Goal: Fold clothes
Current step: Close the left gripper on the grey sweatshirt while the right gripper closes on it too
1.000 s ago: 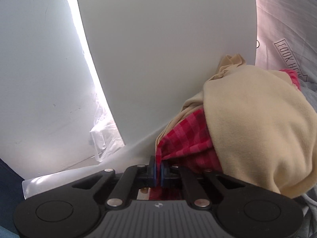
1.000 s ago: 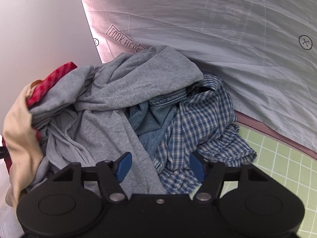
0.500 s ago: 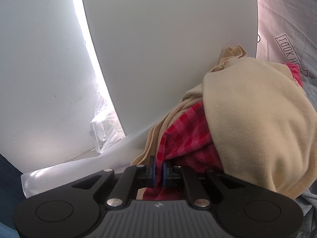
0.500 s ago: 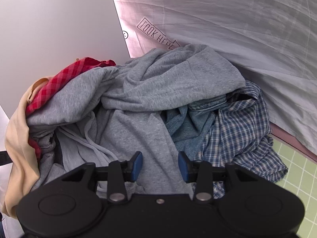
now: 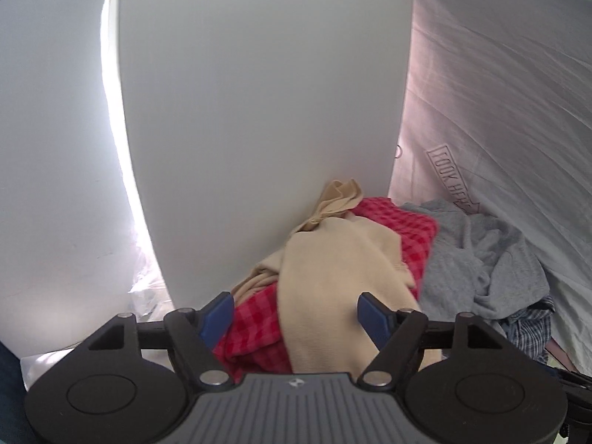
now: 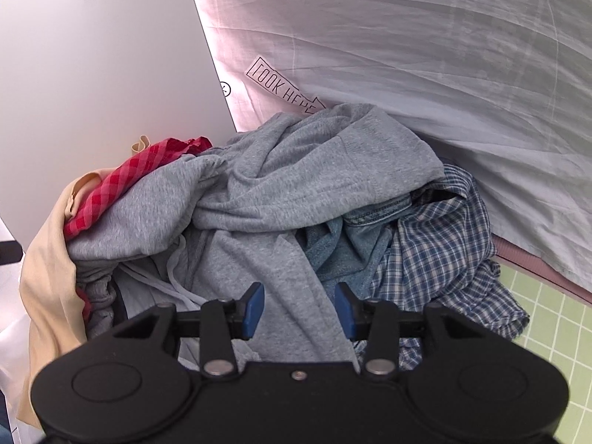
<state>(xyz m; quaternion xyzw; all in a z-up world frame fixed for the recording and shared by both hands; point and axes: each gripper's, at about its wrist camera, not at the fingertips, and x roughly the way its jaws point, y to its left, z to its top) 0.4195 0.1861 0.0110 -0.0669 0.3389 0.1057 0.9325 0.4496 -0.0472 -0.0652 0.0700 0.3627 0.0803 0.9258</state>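
A heap of clothes lies against a white panel. In the left wrist view a beige garment (image 5: 333,277) drapes over a red checked cloth (image 5: 255,325), with a grey sweatshirt (image 5: 477,259) to the right. My left gripper (image 5: 298,316) is open, its fingers either side of the beige and red cloth. In the right wrist view the grey sweatshirt (image 6: 296,185) tops the heap, with a blue denim piece (image 6: 351,244), a blue plaid shirt (image 6: 444,251), the red checked cloth (image 6: 125,181) and the beige garment (image 6: 48,285). My right gripper (image 6: 299,309) is partly open, straddling grey fabric.
A white upright panel (image 5: 259,111) stands behind the heap on the left. A wrinkled white sheet (image 6: 425,55) with a printed "LOOK HERE" label (image 6: 285,90) rises behind. A green grid mat (image 6: 547,318) lies at the lower right. Crumpled clear plastic (image 5: 148,288) sits at the panel's foot.
My left gripper has let go of the red checked cloth, opened wide and drawn back. My right gripper narrowed, then held partly open, and moved closer over the grey sweatshirt.
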